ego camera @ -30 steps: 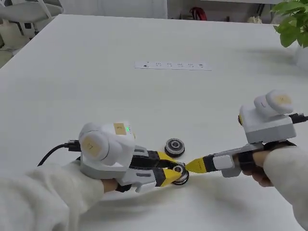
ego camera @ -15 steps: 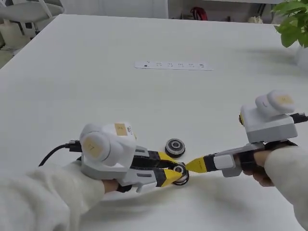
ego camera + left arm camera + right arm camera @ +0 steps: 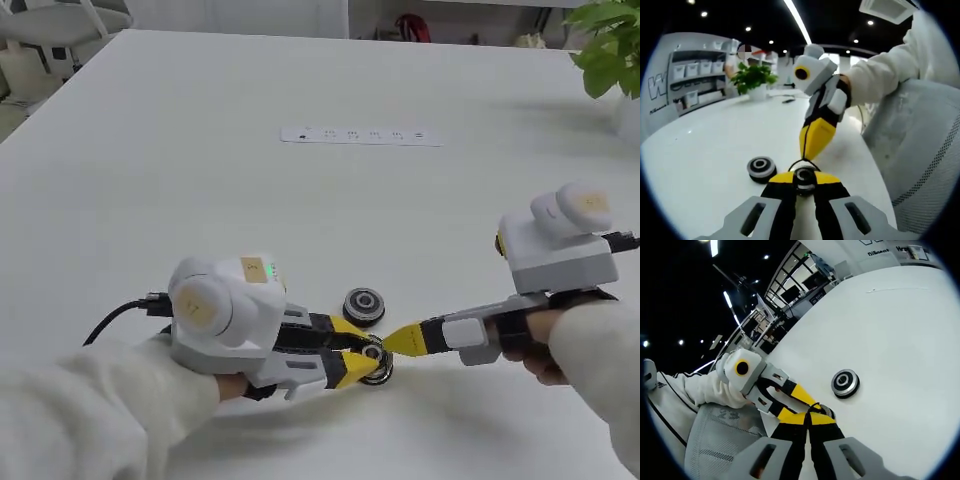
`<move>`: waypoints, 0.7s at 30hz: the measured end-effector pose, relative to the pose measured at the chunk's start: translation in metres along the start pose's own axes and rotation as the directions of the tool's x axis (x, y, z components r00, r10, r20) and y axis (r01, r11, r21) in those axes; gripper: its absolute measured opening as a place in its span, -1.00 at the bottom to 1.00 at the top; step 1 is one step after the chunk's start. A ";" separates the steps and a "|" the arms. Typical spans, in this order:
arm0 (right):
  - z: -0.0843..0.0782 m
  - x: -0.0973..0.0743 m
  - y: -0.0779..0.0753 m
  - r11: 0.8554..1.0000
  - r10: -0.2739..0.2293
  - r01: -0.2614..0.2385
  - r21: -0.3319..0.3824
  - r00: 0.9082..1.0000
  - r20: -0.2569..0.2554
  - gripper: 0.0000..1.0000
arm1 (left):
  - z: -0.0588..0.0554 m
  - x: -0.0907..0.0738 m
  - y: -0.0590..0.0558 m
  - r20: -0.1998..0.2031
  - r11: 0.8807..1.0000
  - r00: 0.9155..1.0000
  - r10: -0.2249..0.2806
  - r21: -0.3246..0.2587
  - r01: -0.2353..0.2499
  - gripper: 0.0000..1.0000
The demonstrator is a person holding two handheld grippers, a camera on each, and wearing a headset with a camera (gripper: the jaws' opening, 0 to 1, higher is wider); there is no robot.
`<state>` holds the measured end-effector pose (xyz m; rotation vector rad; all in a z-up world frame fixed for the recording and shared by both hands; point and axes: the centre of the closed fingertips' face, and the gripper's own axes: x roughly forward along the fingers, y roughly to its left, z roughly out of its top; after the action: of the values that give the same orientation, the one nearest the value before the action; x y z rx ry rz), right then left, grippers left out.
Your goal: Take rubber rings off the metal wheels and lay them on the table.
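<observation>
My left gripper is shut on a small metal wheel just above the table, near its front edge. In the left gripper view the wheel sits between the yellow jaw tips. My right gripper meets it from the right, shut on the thin black rubber ring at the wheel's rim. The right gripper view has its own tips at the same wheel, with the left gripper opposite. A second wheel with its black ring lies flat on the table just behind, and is the wheel and the wheel in the gripper views.
A white power strip lies across the middle of the white table. A potted plant stands at the far right corner. A black cable trails left from the left gripper. White sleeves cover the near edge.
Both grippers have drifted slightly toward me, still joined at the held wheel. The second wheel has not moved.
</observation>
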<state>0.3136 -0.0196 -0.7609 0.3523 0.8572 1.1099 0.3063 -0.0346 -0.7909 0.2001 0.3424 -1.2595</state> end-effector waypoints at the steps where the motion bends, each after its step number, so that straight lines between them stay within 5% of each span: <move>1: -0.003 -0.003 -0.001 1.000 -0.014 0.014 0.014 0.999 -0.036 -1.00 | 0.000 0.000 0.001 0.000 1.000 1.000 0.002 0.000 -0.002 -0.74; 2: -0.007 -0.003 -0.013 0.993 -0.086 0.080 -0.084 0.994 -0.070 -1.00 | 0.000 0.000 0.002 0.002 1.000 1.000 0.006 -0.006 -0.006 -0.74; 5: -0.011 0.000 -0.008 0.998 -0.054 0.052 -0.025 0.996 -0.068 -1.00 | 0.000 0.000 0.001 0.002 1.000 1.000 0.005 -0.006 -0.005 -0.73; 21: -0.020 0.000 -0.015 0.996 -0.084 0.083 -0.020 0.991 -0.102 -1.00 | 0.001 0.001 -0.001 -0.032 1.000 0.999 0.005 -0.019 -0.006 -0.67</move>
<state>0.3082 -0.0294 -0.7831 0.2458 0.9454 1.0633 0.3057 -0.0363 -0.7898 0.2049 0.3806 -1.2481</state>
